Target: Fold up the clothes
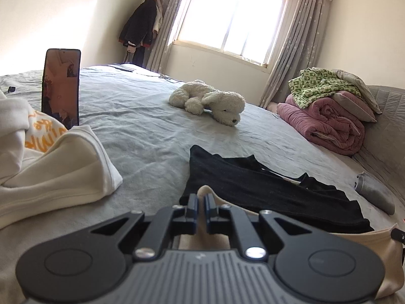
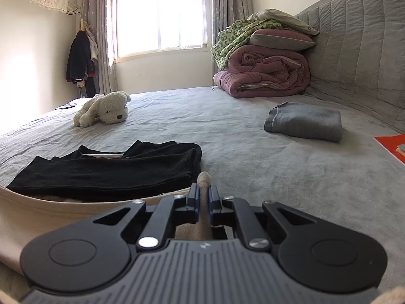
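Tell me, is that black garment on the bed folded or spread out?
Folded. The black garment lies flat on the bed in stacked layers, doubled edges showing at its right end.

From the left wrist view, the bed (image 1: 141,116) fills the middle; the phone (image 1: 61,87) stands upright at 10 o'clock, behind the heap of clothes (image 1: 50,167) at 9 o'clock; the plush dog (image 1: 210,101) lies on the bed at 12 o'clock, before the window (image 1: 233,17); the folded quilts (image 1: 326,116) are stacked at 2 o'clock against the headboard (image 1: 387,106); the flat garment (image 1: 265,187) lies just ahead at 1 o'clock; from the right wrist view it lies at 10 o'clock, the folded towel (image 2: 303,121) at 2 o'clock, well apart from it
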Demonstrator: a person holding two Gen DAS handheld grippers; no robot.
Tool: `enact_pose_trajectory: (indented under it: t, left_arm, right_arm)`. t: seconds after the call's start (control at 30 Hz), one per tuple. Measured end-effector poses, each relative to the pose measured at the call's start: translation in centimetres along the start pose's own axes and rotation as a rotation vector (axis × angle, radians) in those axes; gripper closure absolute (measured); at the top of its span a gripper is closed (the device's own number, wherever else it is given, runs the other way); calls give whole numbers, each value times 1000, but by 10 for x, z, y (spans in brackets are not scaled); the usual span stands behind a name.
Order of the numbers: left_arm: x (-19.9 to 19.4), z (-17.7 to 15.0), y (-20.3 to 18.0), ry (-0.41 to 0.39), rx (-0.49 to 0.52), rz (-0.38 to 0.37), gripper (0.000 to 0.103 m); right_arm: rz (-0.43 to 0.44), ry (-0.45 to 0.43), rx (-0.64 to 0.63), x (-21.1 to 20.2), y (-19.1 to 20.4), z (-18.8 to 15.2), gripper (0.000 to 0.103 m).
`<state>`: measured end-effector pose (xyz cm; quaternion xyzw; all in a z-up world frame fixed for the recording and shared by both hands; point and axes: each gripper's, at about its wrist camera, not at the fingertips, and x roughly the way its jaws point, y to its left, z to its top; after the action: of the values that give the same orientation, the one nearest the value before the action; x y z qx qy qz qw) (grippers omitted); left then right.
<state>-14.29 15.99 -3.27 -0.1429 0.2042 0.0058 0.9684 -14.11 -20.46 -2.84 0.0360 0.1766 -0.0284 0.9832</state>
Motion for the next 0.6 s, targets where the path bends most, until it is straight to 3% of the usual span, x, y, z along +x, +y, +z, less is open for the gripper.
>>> enact_pose_trajectory:
  t: [0.1,0.2,0.4,0.47,0.53,0.6]
  left_arm:
    - [-2,4,-2,-47,11,10,97]
    - [5,6,-4,-31,24,27,97]
    - [33,-3,8,98,17,137,97]
    - [32,-4,14,105,-5,155,94]
    - [21,-2,12,68,5,158,86]
    - [14,0,5,51,41,135,76]
  right_arm:
    - [-18,-40,-1,3,0,7,95]
    - [-33,-48,2,11,0,10,95]
    - [-60,149,-25,49,2,-6,95]
    - [-58,174,-12,51,0,-7,84]
    - [-78,145,-15,43,0,-3,64]
    - [-87,120,-26,34,2,1,61]
